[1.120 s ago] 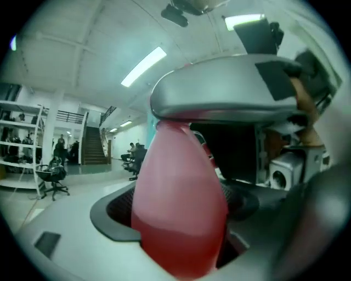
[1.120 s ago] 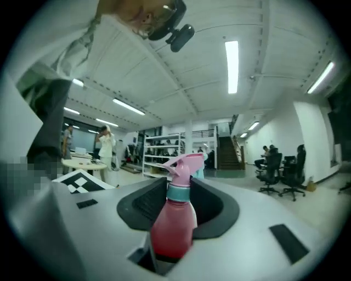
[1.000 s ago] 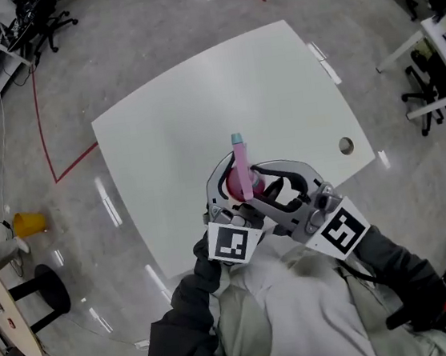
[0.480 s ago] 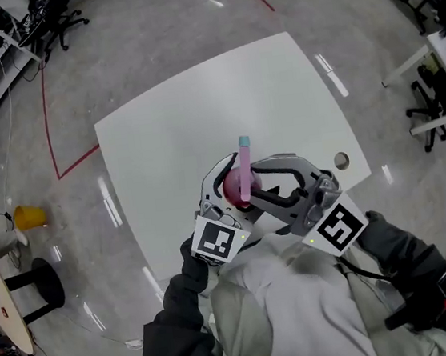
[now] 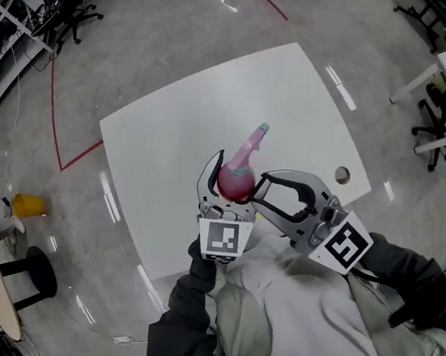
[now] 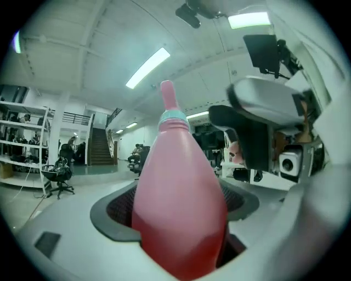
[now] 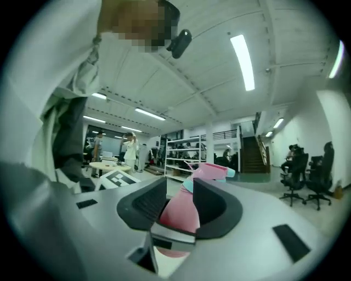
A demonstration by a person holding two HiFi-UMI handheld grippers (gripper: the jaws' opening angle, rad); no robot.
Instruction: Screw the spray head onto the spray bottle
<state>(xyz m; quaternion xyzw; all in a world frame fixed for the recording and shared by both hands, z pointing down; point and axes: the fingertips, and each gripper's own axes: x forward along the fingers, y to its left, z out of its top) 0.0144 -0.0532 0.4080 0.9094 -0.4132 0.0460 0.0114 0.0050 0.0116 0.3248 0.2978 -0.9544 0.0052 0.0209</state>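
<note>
- Swung round since the earlier frame, the nozzle (image 5: pixel 263 129) of the spray head (image 5: pixel 248 150) now points away from me and off to my right; before, it pointed straight ahead.
- My left gripper (image 5: pixel 225 179) is clamped wide on the belly of the spray bottle (image 5: pixel 234 183), which stands upright in it; my right gripper (image 5: pixel 257 191) comes in from the bottle's right, jaws drawn in on the pink taper just below the teal collar (image 7: pixel 187 185).
- What the coming turn hangs on, as I judge it: the bottle's long axis runs up and down; the head sits on top of the bottle with its spout sticking out sideways; my right claw is the nearer to the collar, so any further tightening goes round that upright axis while the left holds the belly steady.
- Whether the thread is fully seated I cannot tell.
- Below the bottle lies the table (image 5: pixel 161 132), white and smooth, with a round hole (image 5: pixel 342 174) to the bottle's right; beyond it is glossy grey floor, with a red line (image 5: pixel 57 105) far to the bottle's left.
</note>
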